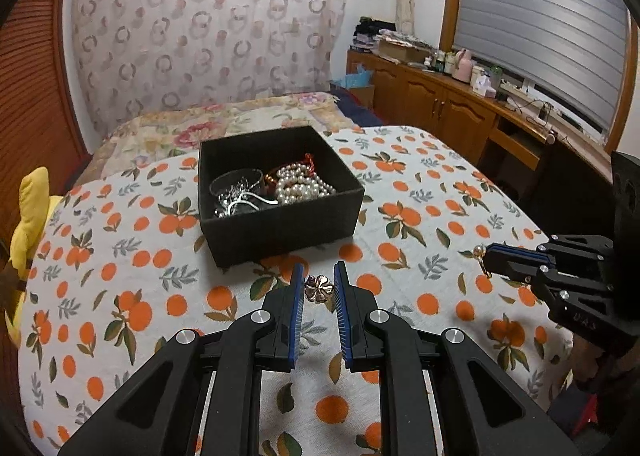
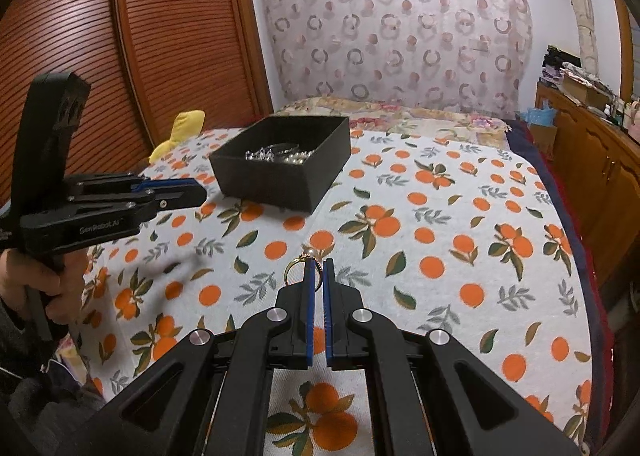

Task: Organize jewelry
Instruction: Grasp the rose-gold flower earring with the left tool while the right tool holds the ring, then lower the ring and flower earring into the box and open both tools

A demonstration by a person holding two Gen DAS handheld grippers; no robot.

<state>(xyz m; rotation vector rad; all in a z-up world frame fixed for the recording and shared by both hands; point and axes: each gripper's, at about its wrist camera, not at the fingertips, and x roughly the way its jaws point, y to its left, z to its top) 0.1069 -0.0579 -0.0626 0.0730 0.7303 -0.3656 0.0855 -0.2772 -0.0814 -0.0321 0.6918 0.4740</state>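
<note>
A black open box (image 1: pixel 280 216) stands on the orange-print cloth and holds pearls (image 1: pixel 302 182), silver pieces and a clear bangle; it also shows in the right wrist view (image 2: pixel 280 172). A rose-gold flower brooch (image 1: pixel 319 289) lies on the cloth between the fingertips of my left gripper (image 1: pixel 319 276), whose jaws stand apart on either side of it without touching. My right gripper (image 2: pixel 319 270) is shut on a gold ring (image 2: pixel 298 266) with a small pearl, held above the cloth; it shows at the right of the left wrist view (image 1: pixel 486 256).
A yellow plush toy (image 1: pixel 28 232) lies at the cloth's left edge. Wooden cabinets (image 1: pixel 440 104) with clutter stand at the right. A louvered wooden door (image 2: pixel 120 36) and a patterned curtain (image 2: pixel 400 32) are behind the bed.
</note>
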